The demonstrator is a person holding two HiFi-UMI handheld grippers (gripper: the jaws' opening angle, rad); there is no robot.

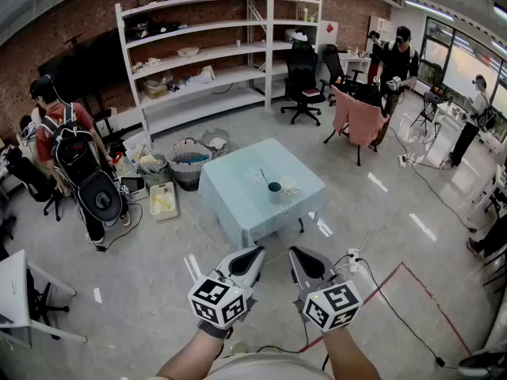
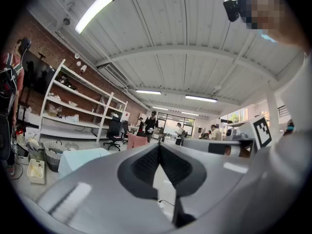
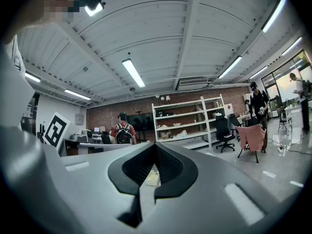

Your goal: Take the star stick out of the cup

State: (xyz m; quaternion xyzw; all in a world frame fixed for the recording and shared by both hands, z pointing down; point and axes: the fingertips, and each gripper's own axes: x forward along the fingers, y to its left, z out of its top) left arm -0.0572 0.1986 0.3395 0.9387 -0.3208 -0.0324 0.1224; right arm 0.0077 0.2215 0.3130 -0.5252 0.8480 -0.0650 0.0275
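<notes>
Here we hold left gripper [image 1: 255, 252] and right gripper [image 1: 295, 252], jaws together on nothing, well apart from cup [image 1: 274, 188] holding star stick [image 1: 264, 176].

Two matching hand-held tools. The left claw [image 1: 255, 252] and the right claw [image 1: 296, 252] each have a smooth, light grey, wedge-shaped shell that tapers to a point. Black ribbed pads [image 2: 144, 165] line the inner faces. At the rear of each sits a white cube [image 1: 219, 299] printed with black square markers. A dark band [image 1: 214, 330] circles the left wrist. The person wears a pale top [image 1: 261, 367].
</notes>
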